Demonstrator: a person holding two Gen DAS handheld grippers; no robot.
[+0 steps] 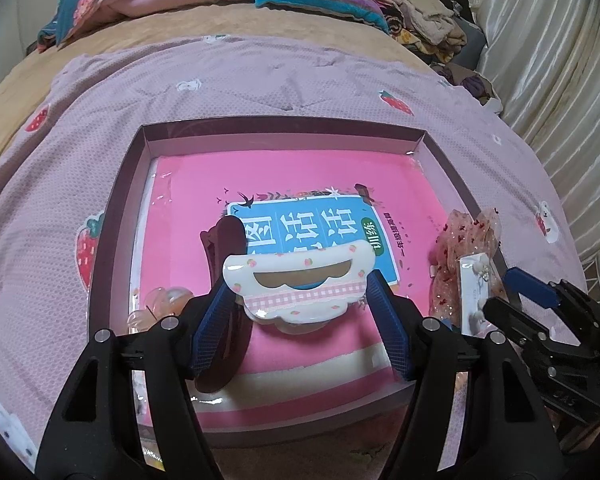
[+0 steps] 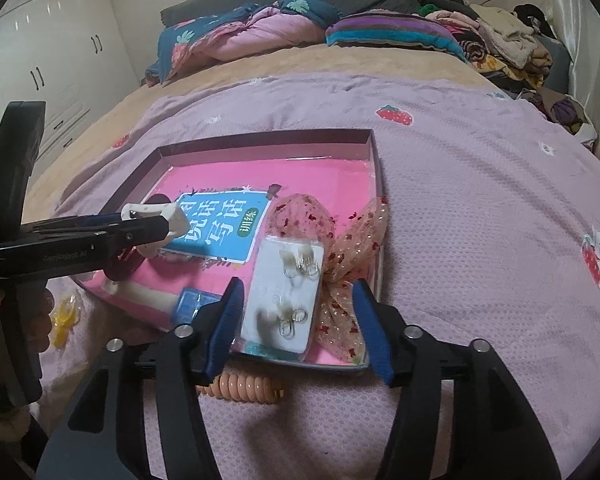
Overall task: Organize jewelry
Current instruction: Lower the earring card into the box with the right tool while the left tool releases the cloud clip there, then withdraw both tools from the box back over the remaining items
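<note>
The left gripper [image 1: 304,300] is clamped on the white hair clip [image 1: 296,284] over the tray [image 1: 112,216]. The right gripper [image 2: 296,320] is spread apart around the earring card [image 2: 284,296] lying in the tray between its fingers. If it lifts carelessly, a finger could snag the sheer bow [image 2: 340,264] beside it and drag stuff out onto the bed.

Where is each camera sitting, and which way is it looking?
Left wrist: on the left claw, looking down along its fingers into the tray; the claw grips a white hair clip; the right claw peeks in at the right.
Right wrist: on the right claw, open around an earring card; the left claw shows at the left.
Both share the tray, pink book and bed.
</note>
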